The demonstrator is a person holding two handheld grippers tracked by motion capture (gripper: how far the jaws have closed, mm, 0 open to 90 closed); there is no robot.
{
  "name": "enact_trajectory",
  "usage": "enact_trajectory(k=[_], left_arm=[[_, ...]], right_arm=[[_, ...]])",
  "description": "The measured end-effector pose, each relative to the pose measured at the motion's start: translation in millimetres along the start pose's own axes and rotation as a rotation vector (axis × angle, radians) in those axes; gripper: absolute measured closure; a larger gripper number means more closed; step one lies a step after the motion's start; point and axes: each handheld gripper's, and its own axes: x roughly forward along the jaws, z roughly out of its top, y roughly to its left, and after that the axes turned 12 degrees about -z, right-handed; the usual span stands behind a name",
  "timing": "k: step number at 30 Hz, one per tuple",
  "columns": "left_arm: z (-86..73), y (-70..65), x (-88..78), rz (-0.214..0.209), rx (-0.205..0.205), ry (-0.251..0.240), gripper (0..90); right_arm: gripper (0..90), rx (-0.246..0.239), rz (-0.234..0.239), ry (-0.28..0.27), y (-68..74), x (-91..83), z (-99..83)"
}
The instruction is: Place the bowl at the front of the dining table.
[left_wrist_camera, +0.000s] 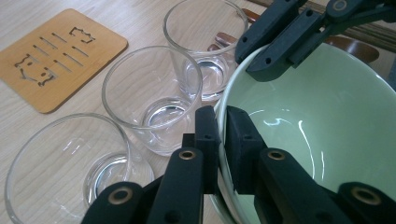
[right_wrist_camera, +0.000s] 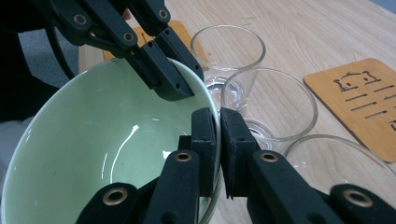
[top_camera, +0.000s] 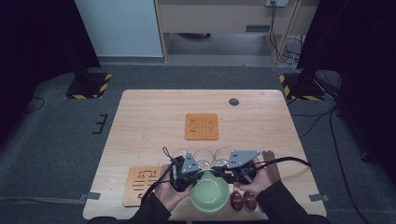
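A pale green bowl (top_camera: 209, 193) sits near the table's front edge between my two grippers. My left gripper (top_camera: 193, 178) is shut on the bowl's left rim. In the left gripper view its jaws (left_wrist_camera: 222, 116) pinch the thin rim of the bowl (left_wrist_camera: 303, 116), one pad inside and one outside. My right gripper (top_camera: 225, 176) clamps the opposite rim. In the right gripper view its jaws (right_wrist_camera: 218, 119) are pressed together on the bowl (right_wrist_camera: 102, 140) wall. Each gripper view shows the other gripper across the bowl, the right gripper (left_wrist_camera: 261, 56) and the left gripper (right_wrist_camera: 175, 86).
Three empty clear glasses (top_camera: 203, 156) stand in a row just behind the bowl, close to both grippers. One orange coaster (top_camera: 201, 126) lies mid-table, another coaster (top_camera: 142, 184) at front left. Two dark red spoon heads (top_camera: 243, 200) and dark sticks (top_camera: 269, 165) lie to the right.
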Motion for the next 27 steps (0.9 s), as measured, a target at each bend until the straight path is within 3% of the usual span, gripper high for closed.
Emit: enact_trajectory(k=[6, 14, 18, 24, 27], left_arm=[[0.3, -5.2, -0.9, 0.03, 0.021, 0.004, 83.9], [-0.6, -7.1, -5.2, 0.046, 0.031, -0.001, 84.0], [0.4, -7.6, -8.1, 0.046, 0.03, -0.008, 84.0], [4.1, -8.1, -14.7, 0.046, 0.03, -0.04, 84.2], [6.5, -10.2, -16.8, 0.045, 0.035, -0.04, 84.2]], right_arm=[[80.3, 0.056, 0.013, 0.007, -3.8, -1.0, -4.4], [77.2, 0.07, 0.022, 0.01, -3.2, -1.8, -5.5], [68.4, 0.091, 0.012, 0.024, -3.9, -1.7, -5.3], [68.5, 0.112, 0.032, 0.053, -1.5, 3.7, -6.6], [72.4, 0.142, 0.042, 0.037, -1.4, 4.4, -4.1]])
